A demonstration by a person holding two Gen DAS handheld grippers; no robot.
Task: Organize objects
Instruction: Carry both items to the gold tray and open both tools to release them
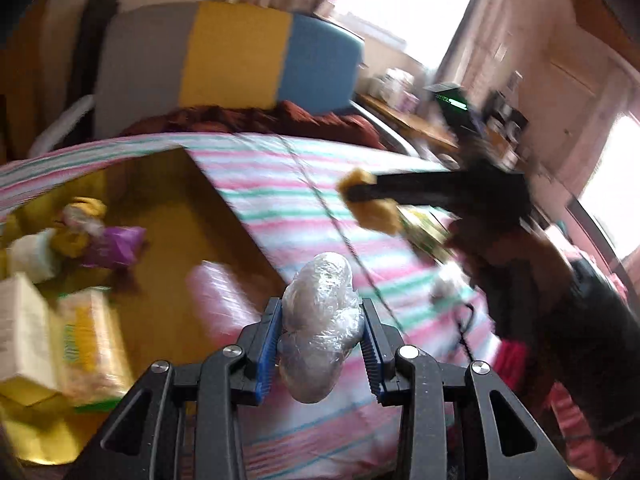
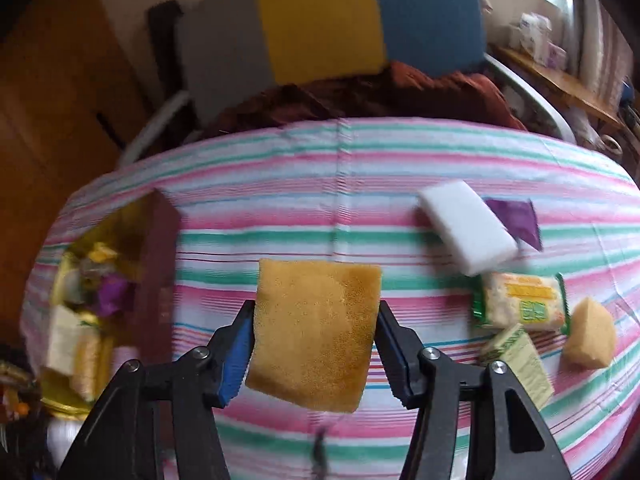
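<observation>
The left claw (image 1: 320, 344) clamps a crinkled clear-plastic-wrapped bundle (image 1: 320, 320) above the striped tabletop (image 2: 360, 168), just beside the open yellow-lined box (image 1: 168, 208). The right claw (image 2: 316, 344) grips a square tan sponge (image 2: 316, 332). Risk: slick wrap may slip from the pads during transfer.

The left tongs (image 1: 322, 344) point forward and downward, their blue-padded fingers (image 1: 267, 348) drawn close and pressed on either side of a clear plastic-wrapped bundle (image 1: 320, 320), which stands up between them. The right tongs (image 2: 314, 344) also tilt downward, both fingers against the side edges of a tan sponge (image 2: 316, 332) held flat-on to the camera. In the left wrist view the right tongs (image 1: 360, 192) reach in from the right, blurred, with the sponge at their tip.
</observation>
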